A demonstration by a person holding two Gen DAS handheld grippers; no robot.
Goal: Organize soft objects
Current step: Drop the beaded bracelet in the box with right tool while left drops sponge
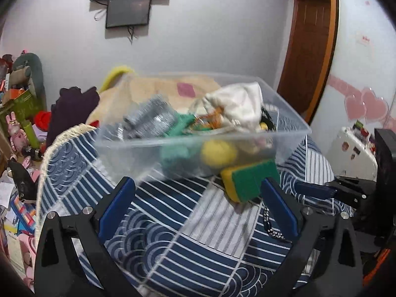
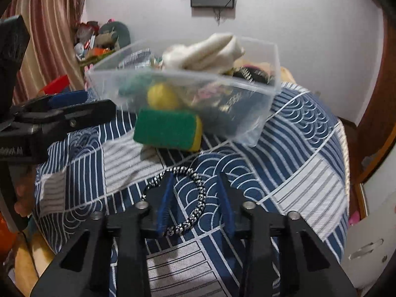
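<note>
A clear plastic bin stands on a blue patterned cloth, filled with a white cloth, a grey item, a green item and a yellow ball. A green and yellow sponge lies against the bin's near side. My left gripper is open and empty, its right finger just beside the sponge. My right gripper is open, with a black and white braided bracelet lying on the cloth between its fingers, part of it hidden behind the left finger.
The blue and white patterned cloth covers a rounded surface. Cluttered toys and boxes are at the left. A wooden door and a white wall are behind. A striped curtain hangs at the left.
</note>
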